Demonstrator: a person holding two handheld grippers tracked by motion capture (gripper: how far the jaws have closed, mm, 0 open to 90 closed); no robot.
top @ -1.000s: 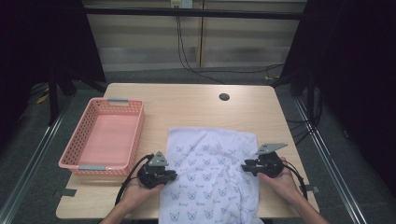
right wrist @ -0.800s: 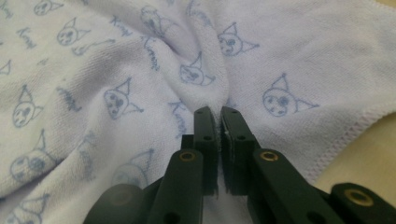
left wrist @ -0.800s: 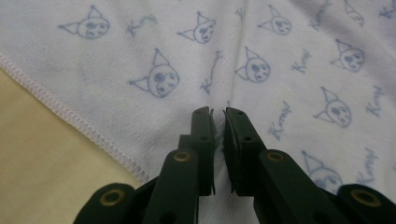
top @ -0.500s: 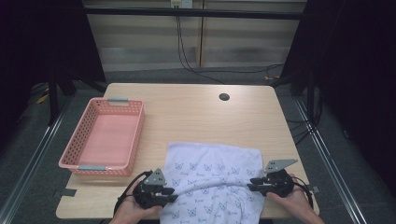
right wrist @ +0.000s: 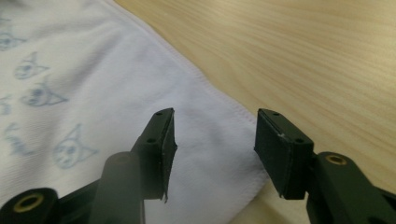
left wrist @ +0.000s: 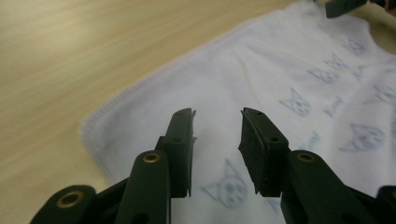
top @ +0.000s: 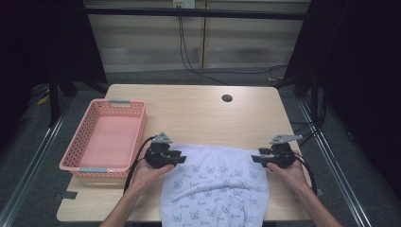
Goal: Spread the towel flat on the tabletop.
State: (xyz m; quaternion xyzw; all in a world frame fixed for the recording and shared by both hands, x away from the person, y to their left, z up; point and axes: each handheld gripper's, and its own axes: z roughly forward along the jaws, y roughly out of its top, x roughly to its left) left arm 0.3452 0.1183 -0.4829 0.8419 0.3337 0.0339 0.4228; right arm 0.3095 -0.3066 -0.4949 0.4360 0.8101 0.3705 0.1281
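Folding cloth (top: 215, 187) | it lies flat on worktop (top: 198, 113), right of pink basket (top: 101, 142) | left tool (top: 178, 157), right tool (top: 257, 159) released, jaws just opening above its far corners, fold laid, I judge.

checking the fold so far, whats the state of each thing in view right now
white cloth: flat on the table, near end hanging over the front edge
pink basket: upright, nothing in it
left gripper: jaws just opened, over the cloth's corner, gripping nothing
right gripper: jaws just opened, over the other corner, gripping nothing
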